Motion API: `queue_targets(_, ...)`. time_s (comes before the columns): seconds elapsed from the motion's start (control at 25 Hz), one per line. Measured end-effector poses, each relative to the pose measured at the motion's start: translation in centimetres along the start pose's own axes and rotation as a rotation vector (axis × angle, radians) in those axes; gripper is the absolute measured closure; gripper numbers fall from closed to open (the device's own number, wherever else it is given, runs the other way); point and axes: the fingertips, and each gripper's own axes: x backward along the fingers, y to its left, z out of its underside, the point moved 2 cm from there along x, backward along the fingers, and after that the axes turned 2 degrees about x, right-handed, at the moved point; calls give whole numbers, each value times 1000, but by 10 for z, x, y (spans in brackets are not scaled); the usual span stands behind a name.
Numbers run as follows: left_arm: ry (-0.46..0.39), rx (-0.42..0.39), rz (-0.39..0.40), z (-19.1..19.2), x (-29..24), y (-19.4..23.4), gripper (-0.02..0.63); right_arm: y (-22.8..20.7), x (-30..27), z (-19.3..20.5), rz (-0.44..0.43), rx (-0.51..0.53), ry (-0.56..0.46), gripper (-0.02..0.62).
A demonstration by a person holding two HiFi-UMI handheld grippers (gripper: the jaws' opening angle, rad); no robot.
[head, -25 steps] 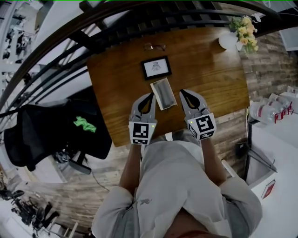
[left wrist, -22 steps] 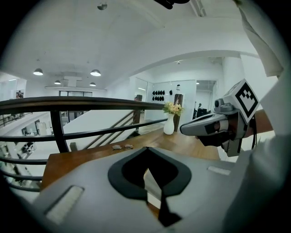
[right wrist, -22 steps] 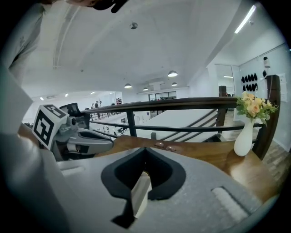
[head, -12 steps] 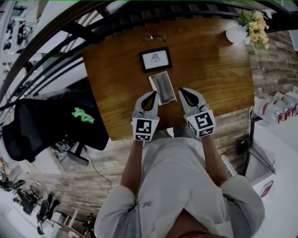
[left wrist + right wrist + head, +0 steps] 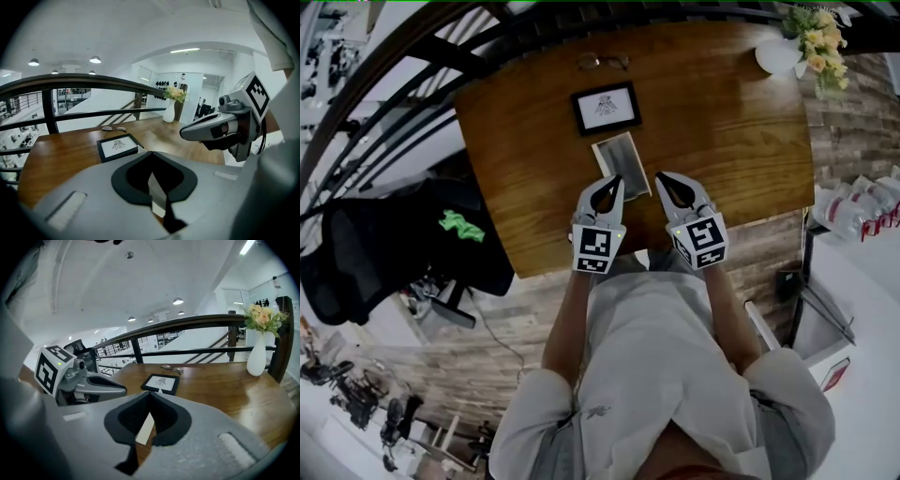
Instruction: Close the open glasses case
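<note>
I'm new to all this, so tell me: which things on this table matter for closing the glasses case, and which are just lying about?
In the job: glasses case, left claw, right claw.
Lying about: framed picture, glasses, vase of flowers.

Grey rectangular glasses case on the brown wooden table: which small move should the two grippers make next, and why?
Probably ease the left gripper and the right gripper slightly forward and inward, to the grey rectangular glasses case. Both have their jaws together and flank the case's near end on the brown wooden table. Neither seems to touch it, so no closing push can begin yet.
</note>
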Motion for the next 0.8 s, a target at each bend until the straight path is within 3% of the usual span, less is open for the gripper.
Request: queue_targets(0.8,112,25,54,41,-33,-16,588,-5,-21,45,-18,-42,101,592)
